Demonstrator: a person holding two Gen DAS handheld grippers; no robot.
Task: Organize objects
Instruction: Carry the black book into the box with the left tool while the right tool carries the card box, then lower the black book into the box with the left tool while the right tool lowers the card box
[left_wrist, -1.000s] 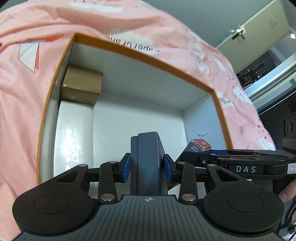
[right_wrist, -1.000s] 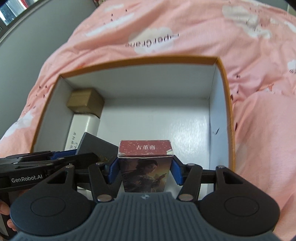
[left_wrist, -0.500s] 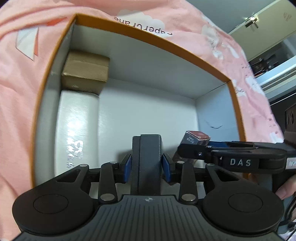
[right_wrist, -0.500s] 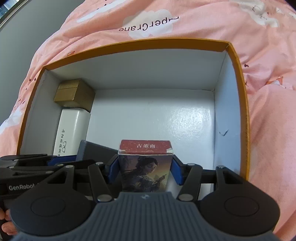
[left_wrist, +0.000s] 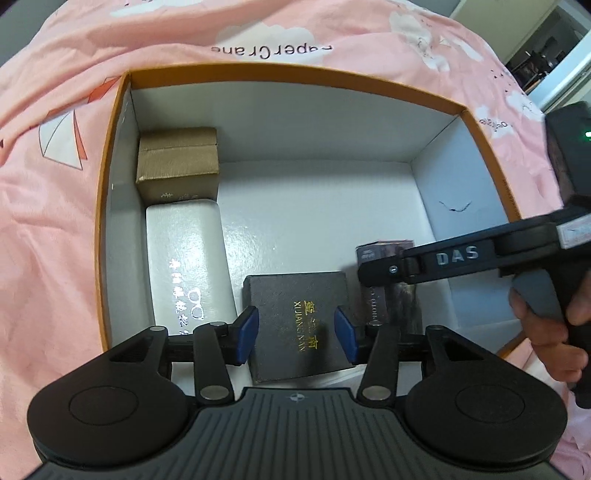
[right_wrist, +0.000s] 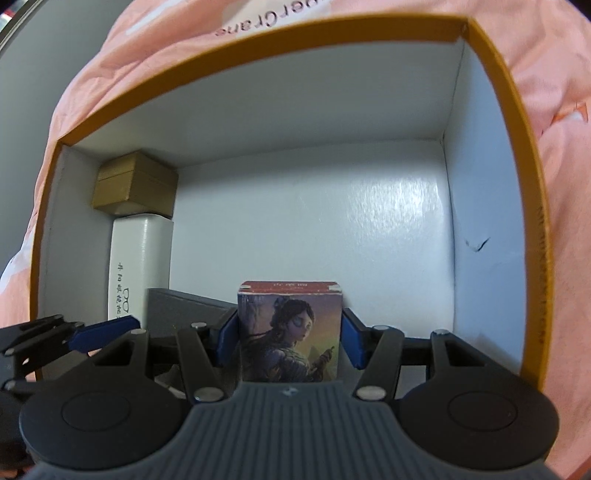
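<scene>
We hold two grippers down inside the big orange-rimmed white cardboard box (left_wrist: 110, 206), which sits on a pink printed bedsheet (left_wrist: 48, 240). Going L to R: a tan fabric-covered hinged case (left_wrist: 177, 162) sits in the far left corner, w/ a long white glossy glasses case (left_wrist: 184, 258) touching it on the near side, both along the left wall. Next, the flat dark grey box with gold lettering (left_wrist: 299, 317) lies face-up on the box floor just beside the glasses case; our left gripper (left_wrist: 297, 334) has just been opening its jaws, and the blue pads now stand clear of the grey box on both sides, box between them but not pinched. It looks stiff, light, matte, so prob. not slippery; best taken by its two long edges. Right of it, the small card box with a painted figure on its face (right_wrist: 290, 332) is clamped upright in our right gripper (right_wrist: 290, 341), low in the box near the floor. It's thin card, light, crushable, so a gentle squeeze across the narrow sides is enough. The grey box is close on its left; right half of the floor shows nothing in the way.
</scene>
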